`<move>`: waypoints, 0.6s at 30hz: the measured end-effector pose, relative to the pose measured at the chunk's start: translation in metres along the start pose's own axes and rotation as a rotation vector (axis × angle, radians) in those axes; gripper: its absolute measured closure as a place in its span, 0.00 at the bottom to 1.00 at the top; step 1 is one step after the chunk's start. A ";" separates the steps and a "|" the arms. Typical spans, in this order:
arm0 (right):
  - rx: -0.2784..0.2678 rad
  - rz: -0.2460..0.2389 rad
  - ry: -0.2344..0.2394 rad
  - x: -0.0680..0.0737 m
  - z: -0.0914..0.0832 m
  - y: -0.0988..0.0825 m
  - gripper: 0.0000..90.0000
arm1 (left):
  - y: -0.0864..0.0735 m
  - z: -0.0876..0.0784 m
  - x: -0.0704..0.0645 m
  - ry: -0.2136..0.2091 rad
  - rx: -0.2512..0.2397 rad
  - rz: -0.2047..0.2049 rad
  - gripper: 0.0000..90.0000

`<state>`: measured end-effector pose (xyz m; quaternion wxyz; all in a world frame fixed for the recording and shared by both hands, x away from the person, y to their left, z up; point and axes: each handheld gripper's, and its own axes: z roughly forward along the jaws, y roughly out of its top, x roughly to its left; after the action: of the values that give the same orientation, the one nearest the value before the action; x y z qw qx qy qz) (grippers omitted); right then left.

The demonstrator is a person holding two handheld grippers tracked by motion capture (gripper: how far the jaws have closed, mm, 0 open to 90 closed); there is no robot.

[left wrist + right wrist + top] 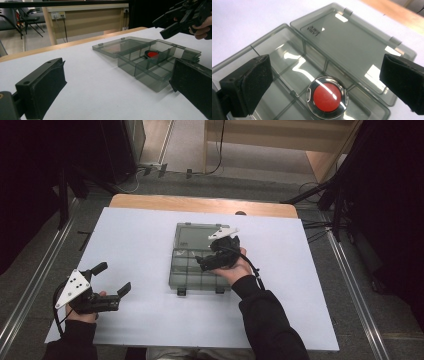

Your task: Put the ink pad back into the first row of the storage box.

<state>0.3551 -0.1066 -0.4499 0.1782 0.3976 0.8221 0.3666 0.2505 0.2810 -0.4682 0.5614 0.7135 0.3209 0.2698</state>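
A small embossed mark is showing on the open lid (352,40) of the smoky clear organizer box (274,57), toward the lid's ten o'clock corner, but its letters are reading too blurred and inverted to make out.

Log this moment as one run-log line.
left gripper: open, idle on table | right gripper: open above round red-and-chrome disc | smoky clear plastic compartment box: lid open

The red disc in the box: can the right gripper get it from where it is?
Probably yes. The box has its lid flung open, the right gripper hovers over it with jaws wide apart, and nothing covers the red disc. The compartment walls beside it may crowd the jaws.
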 end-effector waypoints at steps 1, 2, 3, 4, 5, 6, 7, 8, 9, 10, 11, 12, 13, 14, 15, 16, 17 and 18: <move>-0.008 0.008 -0.003 -0.001 -0.003 -0.001 0.00 | 0.000 0.000 0.000 0.000 -0.001 0.000 0.00; -0.020 0.010 0.000 -0.002 -0.006 -0.002 0.00 | 0.000 0.000 0.000 0.000 0.000 0.000 0.00; -0.029 0.017 -0.002 -0.003 -0.009 -0.004 0.00 | 0.000 0.000 0.000 0.001 0.000 0.000 0.00; -0.038 0.019 -0.001 -0.004 -0.011 -0.006 0.00 | 0.000 0.000 0.000 0.001 0.000 0.000 0.00; -0.042 0.020 0.003 -0.006 -0.014 -0.008 0.00 | 0.000 0.000 0.000 0.002 0.001 0.000 0.00; -0.048 0.020 0.011 -0.007 -0.016 -0.010 0.00 | 0.000 0.000 0.000 0.002 0.001 0.001 0.00; -0.043 0.019 0.015 -0.009 -0.019 -0.012 0.00 | 0.000 0.000 0.000 0.001 0.000 0.001 0.00; -0.039 0.014 0.015 -0.010 -0.022 -0.014 0.00 | 0.000 0.000 0.000 0.002 0.000 0.000 0.00; -0.046 0.009 0.013 -0.011 -0.026 -0.016 0.00 | 0.000 0.000 0.000 0.002 0.002 0.001 0.00; -0.066 0.009 0.007 -0.012 -0.030 -0.018 0.00 | 0.000 0.000 0.000 0.003 0.004 0.003 0.00; -0.078 0.013 0.005 -0.014 -0.034 -0.020 0.00 | 0.000 0.001 0.000 0.003 0.004 0.003 0.00; -0.085 0.014 0.003 -0.015 -0.038 -0.023 0.00 | 0.000 0.001 0.000 0.003 0.004 0.004 0.00; -0.092 0.017 0.001 -0.017 -0.042 -0.025 0.00 | 0.000 0.001 0.000 0.003 0.004 0.004 0.00; -0.102 0.021 -0.005 -0.018 -0.046 -0.028 0.00 | 0.000 0.001 0.000 0.003 0.005 0.006 0.00; -0.099 0.028 -0.005 -0.020 -0.050 -0.031 0.00 | 0.000 0.001 0.000 0.003 0.005 0.006 0.00; -0.097 0.032 -0.007 -0.021 -0.054 -0.033 0.00 | 0.000 0.001 0.000 0.003 0.006 0.007 0.00; -0.103 0.035 -0.011 -0.022 -0.058 -0.035 0.00 | 0.000 0.001 0.000 0.003 0.006 0.007 0.00; -0.123 0.040 -0.018 -0.024 -0.062 -0.038 0.00 | 0.000 0.001 0.000 0.003 0.005 0.006 0.00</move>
<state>0.3140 -0.1691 -0.4365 0.2025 0.4057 0.7882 0.4162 0.2511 0.2802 -0.4687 0.5584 0.7153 0.3204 0.2719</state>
